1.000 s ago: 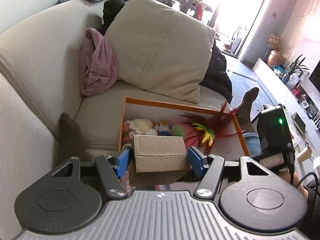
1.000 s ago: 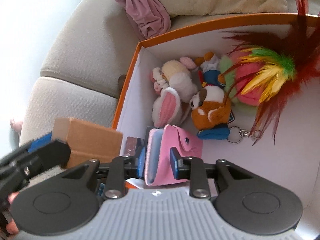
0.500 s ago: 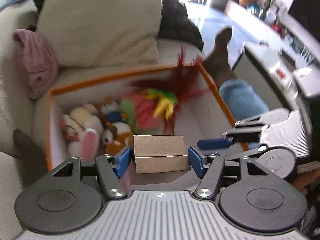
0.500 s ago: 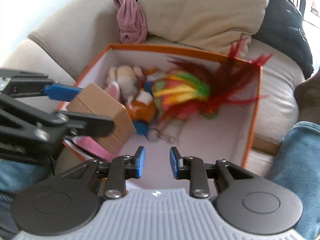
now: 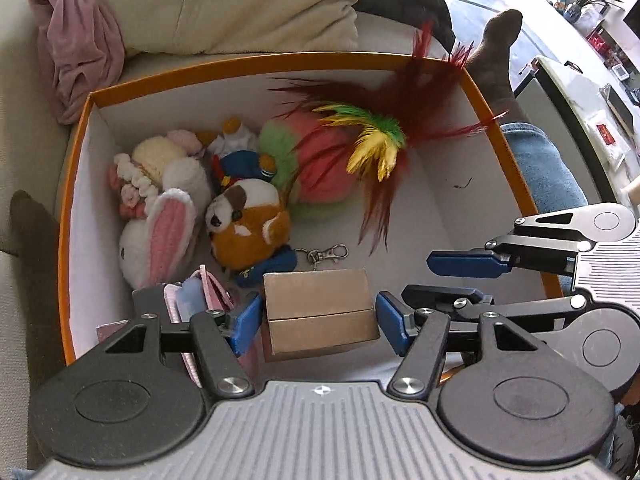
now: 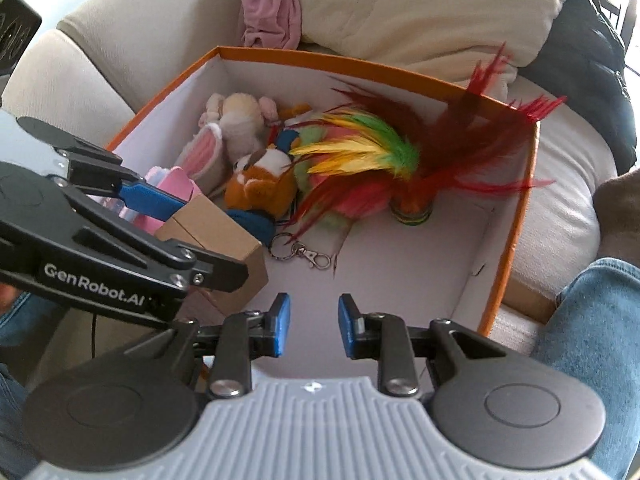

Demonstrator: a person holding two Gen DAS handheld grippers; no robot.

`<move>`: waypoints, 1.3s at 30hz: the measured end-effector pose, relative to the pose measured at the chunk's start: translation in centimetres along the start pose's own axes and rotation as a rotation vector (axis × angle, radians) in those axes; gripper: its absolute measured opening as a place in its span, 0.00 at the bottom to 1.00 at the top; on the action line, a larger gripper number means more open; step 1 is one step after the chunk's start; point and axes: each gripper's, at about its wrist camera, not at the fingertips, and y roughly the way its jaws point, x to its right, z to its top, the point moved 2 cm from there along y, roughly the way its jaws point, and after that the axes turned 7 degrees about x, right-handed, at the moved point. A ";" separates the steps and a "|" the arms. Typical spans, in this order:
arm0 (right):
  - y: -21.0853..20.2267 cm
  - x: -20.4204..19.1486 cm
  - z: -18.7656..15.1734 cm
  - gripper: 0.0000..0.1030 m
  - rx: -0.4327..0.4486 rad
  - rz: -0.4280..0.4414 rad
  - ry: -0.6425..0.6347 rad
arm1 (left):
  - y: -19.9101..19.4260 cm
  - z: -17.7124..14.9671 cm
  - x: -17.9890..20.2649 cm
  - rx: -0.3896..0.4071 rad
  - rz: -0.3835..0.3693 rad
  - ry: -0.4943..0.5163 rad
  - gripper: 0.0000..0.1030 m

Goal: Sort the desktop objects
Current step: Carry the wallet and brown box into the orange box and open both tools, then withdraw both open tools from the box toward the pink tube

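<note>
My left gripper (image 5: 318, 322) is shut on a small brown cardboard box (image 5: 320, 308), held low inside the orange storage box (image 5: 280, 60) near its front left. From the right wrist view, the left gripper (image 6: 200, 240) clamps the cardboard box (image 6: 224, 232) from both sides. Whether the box rests on the white floor I cannot tell. My right gripper (image 6: 312, 328) is open and holds nothing, hovering over the front of the orange box (image 6: 360, 64). A pink wallet (image 5: 200, 304) lies in the near left corner, partly hidden behind my left fingers.
Plush toys (image 5: 248, 224), a rabbit (image 5: 160, 232), a feather toy (image 5: 372, 148) and a keyring clip (image 5: 328, 254) fill the box's left and back. The box sits on a beige sofa with a cushion (image 5: 240, 0) and pink cloth (image 5: 76, 48). A jeans leg (image 6: 592, 340) lies to the right.
The right gripper has let go of the pink wallet, which now lies in the orange box, and has pulled back. The left gripper carried the cardboard box down into the orange box.
</note>
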 end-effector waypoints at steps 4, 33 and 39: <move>0.2 -0.1 0.1 0.28 -0.008 0.005 -0.004 | -0.9 0.1 -0.3 0.025 -0.031 -0.016 0.70; 4.2 -2.2 1.3 0.30 -0.095 0.019 0.528 | -8.9 -6.4 -8.2 0.283 -0.003 -0.245 0.68; 4.5 -2.6 0.5 0.27 -0.075 0.023 0.718 | -9.1 -6.6 -8.0 0.291 -0.010 -0.247 0.68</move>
